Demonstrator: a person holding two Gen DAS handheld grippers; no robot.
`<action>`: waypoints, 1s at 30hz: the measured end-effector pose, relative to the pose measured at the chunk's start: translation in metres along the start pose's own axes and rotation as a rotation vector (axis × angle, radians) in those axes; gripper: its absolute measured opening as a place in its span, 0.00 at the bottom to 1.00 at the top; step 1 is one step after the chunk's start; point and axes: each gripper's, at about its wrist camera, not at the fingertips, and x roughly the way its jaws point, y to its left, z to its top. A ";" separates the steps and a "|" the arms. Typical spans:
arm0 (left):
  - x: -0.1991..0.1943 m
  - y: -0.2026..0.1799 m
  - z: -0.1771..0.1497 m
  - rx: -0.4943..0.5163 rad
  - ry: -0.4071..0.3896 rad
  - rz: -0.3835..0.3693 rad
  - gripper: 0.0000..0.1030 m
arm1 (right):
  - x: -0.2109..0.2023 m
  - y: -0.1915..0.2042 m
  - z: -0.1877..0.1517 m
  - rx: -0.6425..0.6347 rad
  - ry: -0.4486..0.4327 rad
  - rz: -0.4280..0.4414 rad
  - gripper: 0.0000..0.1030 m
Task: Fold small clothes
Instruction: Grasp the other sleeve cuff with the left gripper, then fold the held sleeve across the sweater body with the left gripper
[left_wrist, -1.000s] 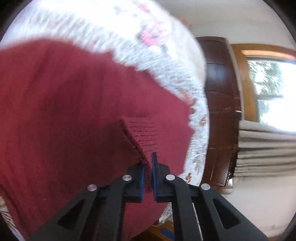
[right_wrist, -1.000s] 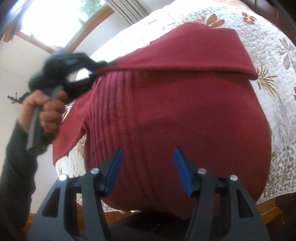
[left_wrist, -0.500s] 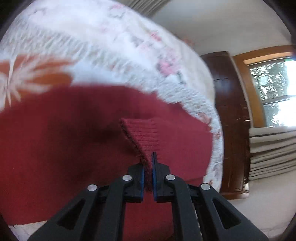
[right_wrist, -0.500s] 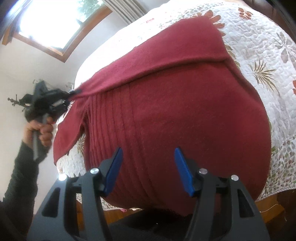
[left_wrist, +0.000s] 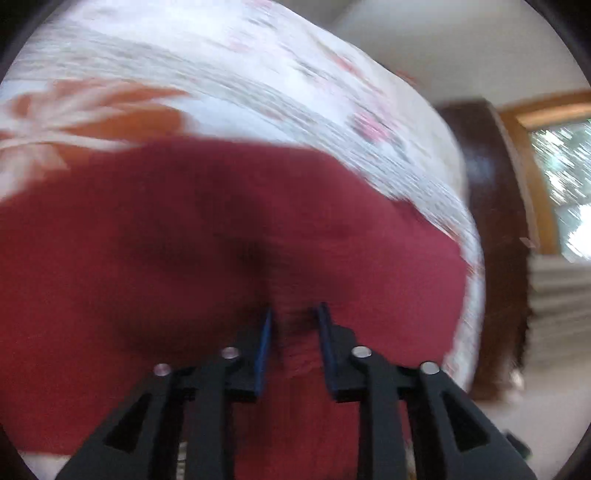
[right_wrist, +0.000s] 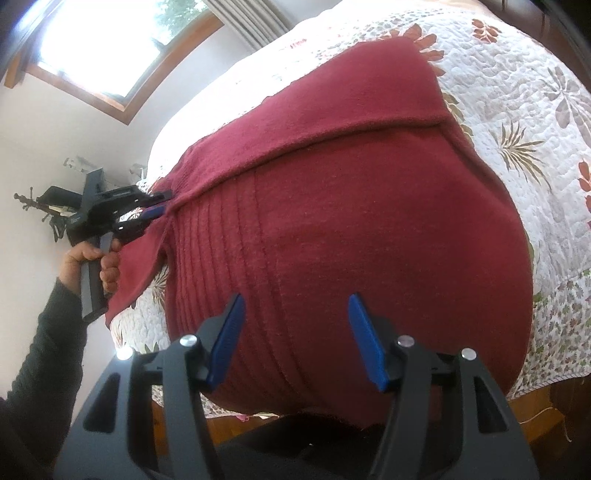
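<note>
Bed (right_wrist: 517, 92) with a white quilt printed with leaves and flowers fills most of both views, and a dark red sweater (right_wrist: 369, 229) lies spread across it, reaching down to the near edge of the bed. One part of the sweater is folded over the body, its edge running as a slanted line across the upper half. A window (right_wrist: 99, 48) with a wooden frame sits in the wall beyond the bed. The right gripper (right_wrist: 295, 336) hovers over the lower part of the sweater with its blue fingers wide apart and nothing between them. The left gripper (left_wrist: 293, 347), held by a hand (right_wrist: 92, 260) in a dark sleeve, sits at the sweater's far left corner; its fingers are parted around a blurred ridge of red fabric, not pinching it.
</note>
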 end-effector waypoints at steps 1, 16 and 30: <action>-0.011 0.000 -0.002 0.002 -0.030 0.019 0.26 | -0.001 0.000 0.000 -0.004 -0.001 -0.003 0.57; -0.012 0.012 -0.040 -0.121 -0.036 -0.158 0.70 | -0.008 0.025 0.011 -0.115 0.014 0.011 0.62; -0.221 0.338 -0.215 -0.939 -0.647 -0.216 0.96 | 0.020 0.085 0.009 -0.264 0.103 0.045 0.66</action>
